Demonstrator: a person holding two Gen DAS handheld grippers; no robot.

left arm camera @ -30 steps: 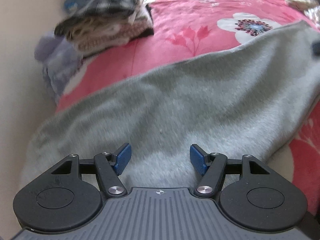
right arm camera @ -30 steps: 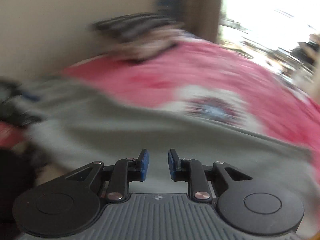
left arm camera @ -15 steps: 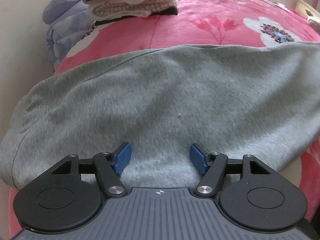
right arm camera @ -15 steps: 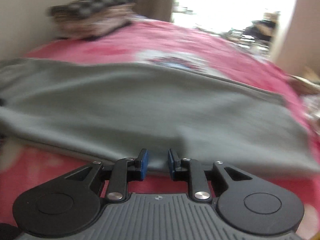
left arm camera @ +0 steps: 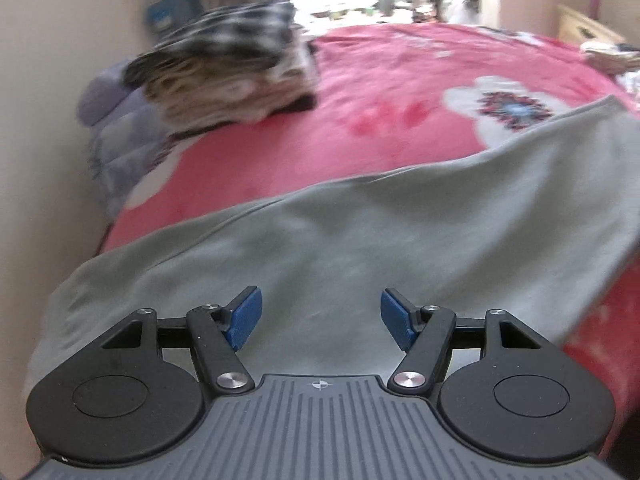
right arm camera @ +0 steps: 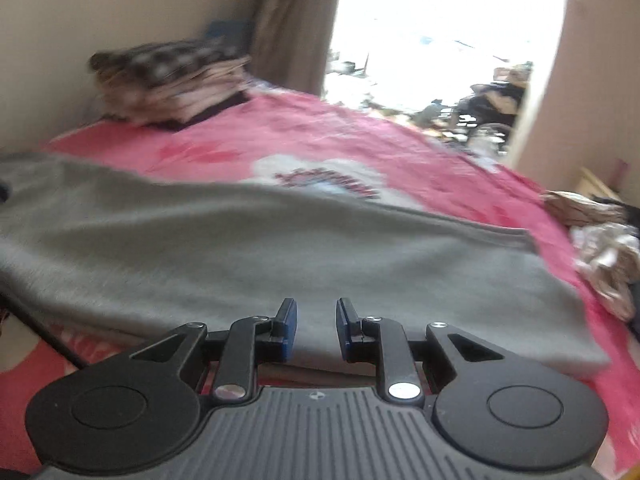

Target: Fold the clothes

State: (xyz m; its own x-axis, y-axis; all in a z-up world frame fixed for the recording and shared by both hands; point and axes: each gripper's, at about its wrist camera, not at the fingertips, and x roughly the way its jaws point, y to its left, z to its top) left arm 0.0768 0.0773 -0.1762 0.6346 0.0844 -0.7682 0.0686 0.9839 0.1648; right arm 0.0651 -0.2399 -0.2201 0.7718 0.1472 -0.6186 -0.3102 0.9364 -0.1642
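Note:
A grey garment (left arm camera: 400, 232) lies spread flat across a pink floral bed cover (left arm camera: 400, 80). My left gripper (left arm camera: 320, 308) hangs open over the garment's left part, its blue pads wide apart with nothing between them. In the right wrist view the same garment (right arm camera: 240, 248) stretches from left to right. There my right gripper (right arm camera: 316, 320) sits just above the garment's near edge. Its pads stand a narrow gap apart and nothing is pinched between them.
A stack of folded clothes (left arm camera: 228, 72) sits at the bed's far left corner by the wall, also visible as the stack (right arm camera: 172, 80) from the right. A lilac blanket (left arm camera: 120, 136) lies beside it. Loose crumpled clothes (right arm camera: 600, 248) lie at the right edge of the bed.
The left view has tipped up from the garment, so the folded stack shows again. The right gripper has moved in over the garment's near edge. Neither gripper's gap has changed.

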